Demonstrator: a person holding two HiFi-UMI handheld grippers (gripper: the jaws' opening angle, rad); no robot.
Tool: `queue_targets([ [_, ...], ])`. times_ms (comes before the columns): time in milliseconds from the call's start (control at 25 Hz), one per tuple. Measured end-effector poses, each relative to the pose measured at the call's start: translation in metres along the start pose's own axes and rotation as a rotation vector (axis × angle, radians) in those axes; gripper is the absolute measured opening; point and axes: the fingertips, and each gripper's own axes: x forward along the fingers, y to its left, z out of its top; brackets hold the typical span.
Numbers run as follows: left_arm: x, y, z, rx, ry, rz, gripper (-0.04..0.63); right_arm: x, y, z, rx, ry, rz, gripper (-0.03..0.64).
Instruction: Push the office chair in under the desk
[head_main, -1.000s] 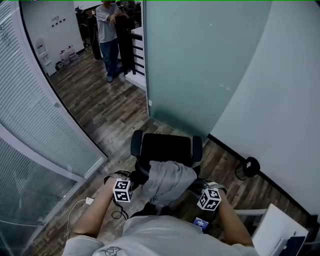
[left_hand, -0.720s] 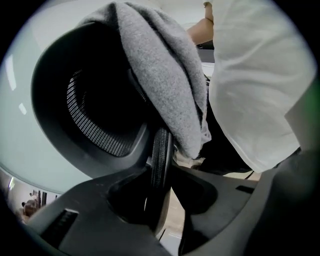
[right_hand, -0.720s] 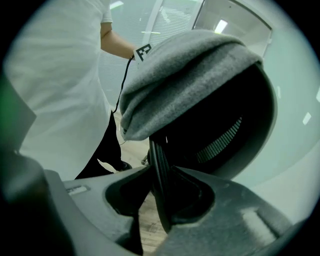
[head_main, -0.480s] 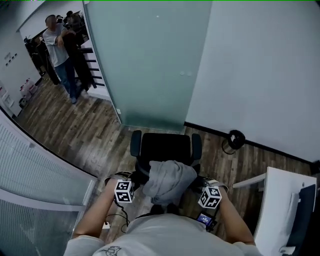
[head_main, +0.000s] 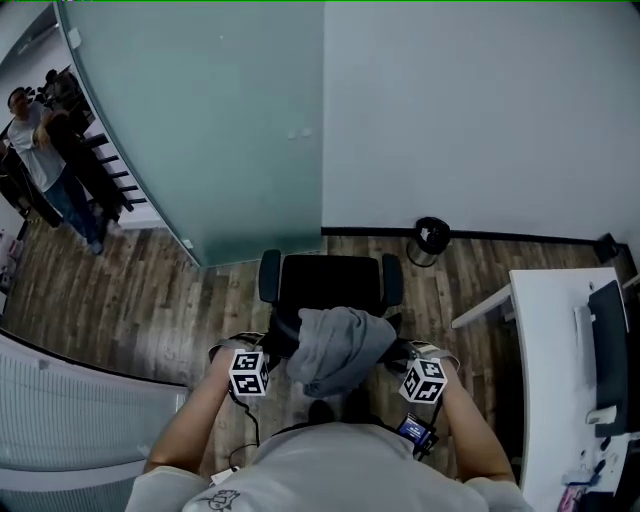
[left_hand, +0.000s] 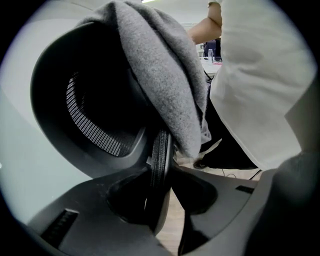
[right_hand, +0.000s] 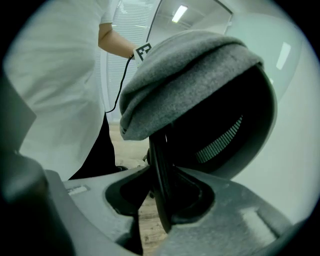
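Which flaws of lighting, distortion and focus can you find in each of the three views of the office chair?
Head view: evenly lit and sharp, though the wide lens slightly bows the skirting board. Left gripper view: a black round vignette; the left gripper looks dim and soft, close before the office chair. Right gripper view: the same vignette; a ceiling light glares at the top.

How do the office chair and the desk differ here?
The office chair is black, the desk white. The chair stands apart, left of the desk. A grey garment drapes the chair's back; a dark monitor sits on the desk. Both stand on wood flooring.
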Motion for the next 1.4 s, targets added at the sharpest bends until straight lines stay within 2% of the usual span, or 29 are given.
queue_targets([
  [440, 0.034, 0.026, 0.063, 0.192, -0.057, -0.088, 0.124, -0.036, 0.022, -0.054, 0.184, 0.062, -0.105, 0.112],
  [760, 0.059, 0.019, 0.133, 0.32, -0.085, -0.145, 0.124, -0.077, 0.059, -0.105, 0.301, 0.091, -0.161, 0.109],
  [1400, 0.099, -0.042, 0.286, 0.559, -0.127, -0.244, 0.126, -0.165, 0.167, -0.206, 0.511, 0.147, -0.27, 0.106],
])
